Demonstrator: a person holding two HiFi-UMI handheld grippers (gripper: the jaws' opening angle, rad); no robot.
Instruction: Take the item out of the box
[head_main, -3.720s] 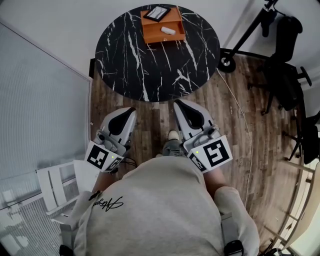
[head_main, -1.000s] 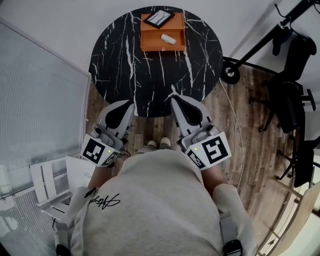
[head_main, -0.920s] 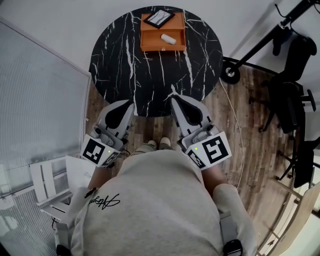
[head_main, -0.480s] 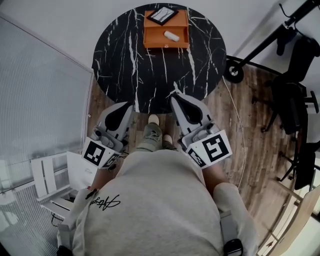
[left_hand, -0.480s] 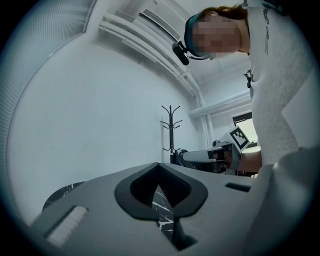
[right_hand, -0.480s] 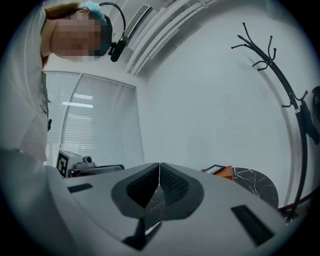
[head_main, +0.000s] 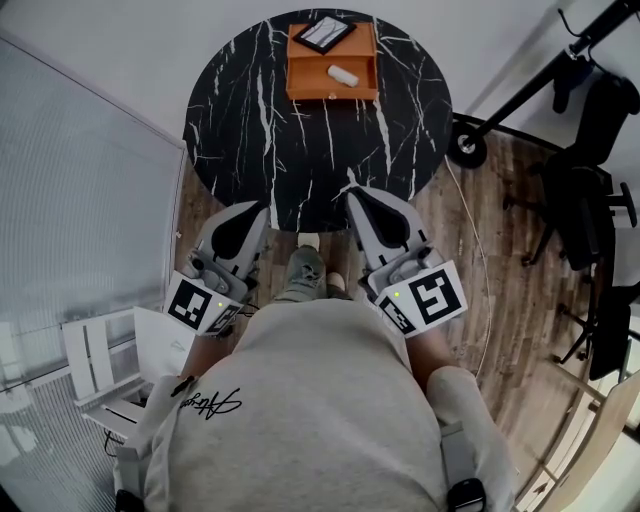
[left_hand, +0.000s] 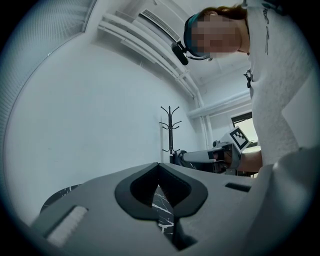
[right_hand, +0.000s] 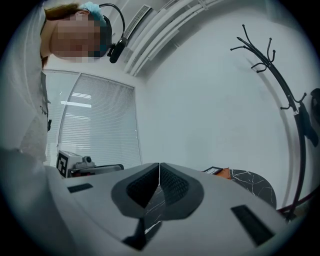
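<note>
holding both grippers level in front of us, we have the left gripper (head_main: 262, 208) and the right gripper (head_main: 352, 191) at the near edge of the round black marble table (head_main: 300, 150), each with its jaws pressed together and nothing between them. the left gripper view shows its tips meeting in a thin seam, and the right gripper view shows the same. the orange box (head_main: 333, 92) sits at the far edge of the table, well apart from both grippers. the small white item (head_main: 342, 75) lies inside the box, toward its right side. a black-framed picture (head_main: 323, 32) lies tilted across the back of the box
</note>
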